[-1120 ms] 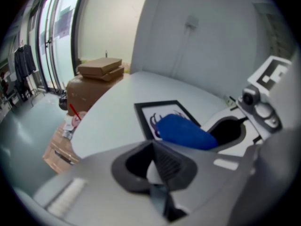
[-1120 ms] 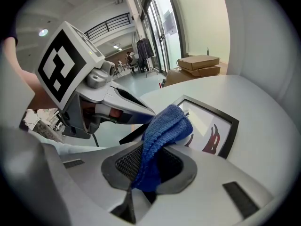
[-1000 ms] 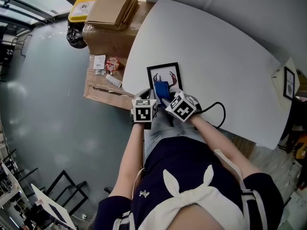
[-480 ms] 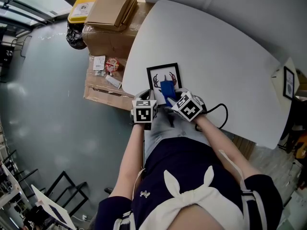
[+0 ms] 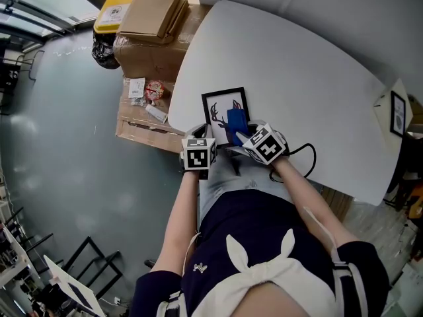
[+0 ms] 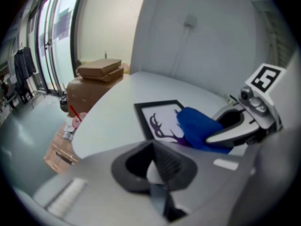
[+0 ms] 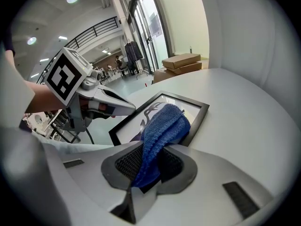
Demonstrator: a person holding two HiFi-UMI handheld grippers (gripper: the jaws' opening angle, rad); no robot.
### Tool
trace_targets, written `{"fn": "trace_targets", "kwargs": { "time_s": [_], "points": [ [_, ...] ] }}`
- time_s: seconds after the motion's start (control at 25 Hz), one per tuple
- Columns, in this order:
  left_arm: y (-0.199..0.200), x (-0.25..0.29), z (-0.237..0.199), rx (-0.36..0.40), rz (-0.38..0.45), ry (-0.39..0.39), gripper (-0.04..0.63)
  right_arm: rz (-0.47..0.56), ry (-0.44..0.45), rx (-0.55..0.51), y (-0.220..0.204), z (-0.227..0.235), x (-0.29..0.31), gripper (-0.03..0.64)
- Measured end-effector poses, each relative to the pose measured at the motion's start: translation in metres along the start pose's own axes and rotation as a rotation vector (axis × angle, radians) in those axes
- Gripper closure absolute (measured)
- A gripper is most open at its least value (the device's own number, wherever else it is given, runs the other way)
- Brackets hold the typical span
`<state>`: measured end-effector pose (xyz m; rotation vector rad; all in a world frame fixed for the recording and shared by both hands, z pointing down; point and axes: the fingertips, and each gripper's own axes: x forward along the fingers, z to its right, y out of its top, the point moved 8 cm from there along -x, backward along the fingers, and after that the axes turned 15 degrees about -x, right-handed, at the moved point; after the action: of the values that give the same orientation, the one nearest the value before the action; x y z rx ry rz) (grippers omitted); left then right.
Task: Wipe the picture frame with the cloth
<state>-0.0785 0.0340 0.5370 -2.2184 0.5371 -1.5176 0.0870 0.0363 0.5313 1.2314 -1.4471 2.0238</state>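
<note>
The picture frame (image 5: pixel 225 113) is lying flat on the white worktop (image 5: pixel 310 78), close to its near edge and towards the left corner. Its black border is surrounding a pale print of a dark antlered figure.

The right hand-held gripper (image 5: pixel 242 136) is reaching in from the near edge. In the right gripper view its jaws are pinching a blue cloth (image 7: pixel 162 126), with the towelling running up between the two dark pads. The bunched free end of the cloth is resting on the right half of the frame's (image 7: pixel 200 111) glass. The left gripper view is showing the same: the cloth (image 6: pixel 197 126) is sitting on the frame (image 6: pixel 146 121), with the right hand-held gripper (image 6: pixel 214 136) holding it from behind.

The left hand-held gripper (image 5: pixel 202 136) is sitting just beside the frame's near left corner. In its own view the left hand-held gripper (image 6: pixel 153 149) is showing its jaws pressed together with nothing between them, and the frame is lying just beyond them. From the right gripper view the left hand-held gripper's (image 7: pixel 120 108) tip is hanging over that corner, though whether it is touching the frame cannot be told.

Past the worktop's left edge, cardboard boxes (image 5: pixel 151 18) are standing on the floor.
</note>
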Motion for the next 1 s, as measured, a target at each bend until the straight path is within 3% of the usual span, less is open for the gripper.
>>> {"fn": "trace_targets", "kwargs": {
  "time_s": [0.36,1.0],
  "points": [
    [-0.001,0.000,0.001,0.005,-0.007,-0.006,0.589,0.031,-0.001,0.069,-0.008,0.008,-0.011,0.550],
    [0.001,-0.001,-0.001,0.013,-0.021,-0.009,0.590,0.023,-0.051,0.057,-0.024,0.016,-0.025,0.551]
  ]
}}
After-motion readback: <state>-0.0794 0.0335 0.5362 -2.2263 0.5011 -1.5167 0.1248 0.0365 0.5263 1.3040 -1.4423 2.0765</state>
